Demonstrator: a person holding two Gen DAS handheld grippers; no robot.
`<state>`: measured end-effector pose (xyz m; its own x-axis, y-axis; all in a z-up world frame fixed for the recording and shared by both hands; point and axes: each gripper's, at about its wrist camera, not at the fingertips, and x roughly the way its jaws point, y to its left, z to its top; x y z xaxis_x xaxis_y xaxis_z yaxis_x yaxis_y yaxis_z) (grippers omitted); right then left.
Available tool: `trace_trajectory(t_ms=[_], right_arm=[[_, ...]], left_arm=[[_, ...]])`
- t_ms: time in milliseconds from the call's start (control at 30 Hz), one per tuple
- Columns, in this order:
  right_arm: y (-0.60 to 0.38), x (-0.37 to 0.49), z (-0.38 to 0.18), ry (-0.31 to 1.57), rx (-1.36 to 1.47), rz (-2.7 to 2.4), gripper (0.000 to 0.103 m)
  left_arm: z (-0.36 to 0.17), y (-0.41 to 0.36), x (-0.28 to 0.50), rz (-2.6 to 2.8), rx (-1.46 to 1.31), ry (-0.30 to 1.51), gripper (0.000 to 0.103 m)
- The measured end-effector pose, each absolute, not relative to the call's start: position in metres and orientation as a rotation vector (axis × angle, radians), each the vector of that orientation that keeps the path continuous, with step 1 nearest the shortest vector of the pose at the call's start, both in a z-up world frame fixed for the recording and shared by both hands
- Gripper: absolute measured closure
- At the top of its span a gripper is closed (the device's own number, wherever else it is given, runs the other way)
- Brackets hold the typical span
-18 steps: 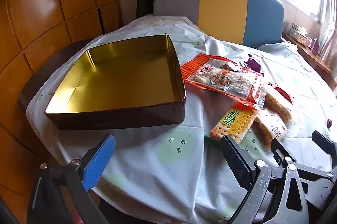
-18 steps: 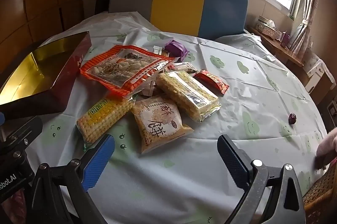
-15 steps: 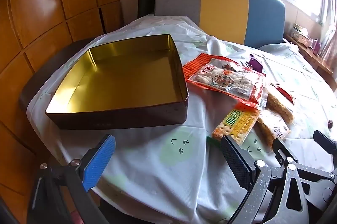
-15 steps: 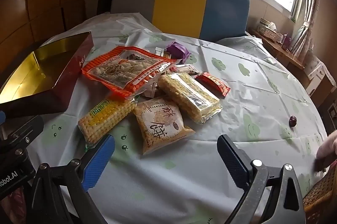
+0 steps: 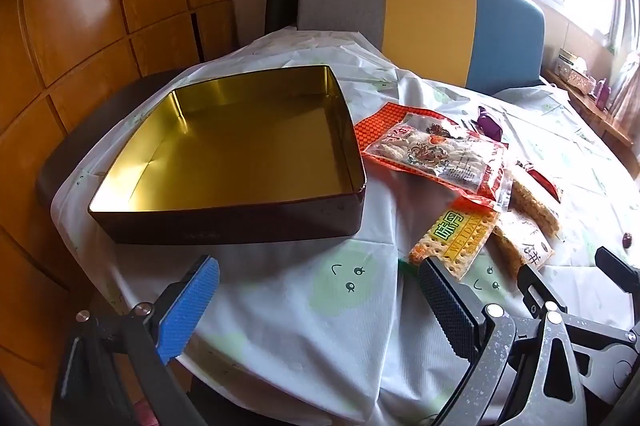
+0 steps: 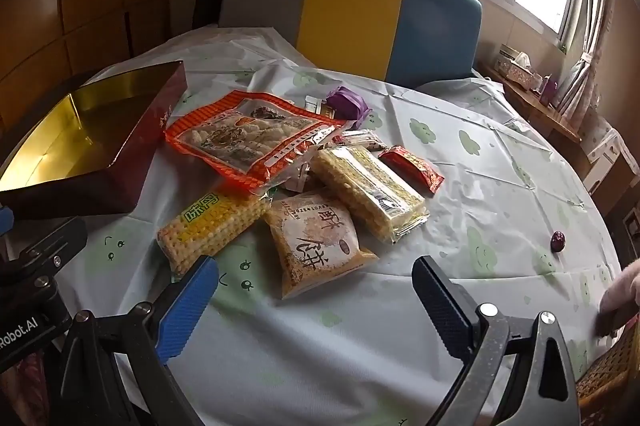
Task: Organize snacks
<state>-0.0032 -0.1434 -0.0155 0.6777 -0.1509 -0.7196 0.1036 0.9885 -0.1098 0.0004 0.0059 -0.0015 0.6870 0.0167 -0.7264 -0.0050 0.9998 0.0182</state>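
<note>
An empty gold-lined tin (image 5: 224, 226) with dark red walls sits left of a heap of snacks on the round table. On top lies an orange bag of crackers (image 6: 248, 141). Around it lie a yellow cracker pack (image 6: 212, 226), a tan pastry bag (image 6: 316, 238), a long wafer pack (image 6: 368, 193), a small red packet (image 6: 412, 169) and a purple wrapped sweet (image 6: 348, 101). My left gripper (image 5: 320, 298) stands open near the table's front edge, before the tin. My right gripper (image 6: 316, 302) hangs open just short of the pastry bag, with nothing between its fingers.
A white tablecloth with green faces (image 6: 480, 185) covers the table. One dark red sweet (image 6: 558, 241) lies alone at the right. A grey, yellow and blue chair back (image 6: 352, 9) stands behind. A person's fingertips (image 6: 620, 298) show at the right edge.
Both views have shifted slightly, so the tin and the snacks sit a little further right in them. Both grippers stay open and nothing on the table has moved.
</note>
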Motion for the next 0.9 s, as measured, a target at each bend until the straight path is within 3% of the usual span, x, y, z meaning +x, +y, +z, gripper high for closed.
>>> trace_trajectory(t_ms=[900], right_arm=[[-0.1426, -0.0062, -0.0086, 0.793, -0.060, -0.141, 0.004]], left_arm=[[0.0068, 0.0111, -0.0046, 0.014, 0.030, 0.784, 0.003]])
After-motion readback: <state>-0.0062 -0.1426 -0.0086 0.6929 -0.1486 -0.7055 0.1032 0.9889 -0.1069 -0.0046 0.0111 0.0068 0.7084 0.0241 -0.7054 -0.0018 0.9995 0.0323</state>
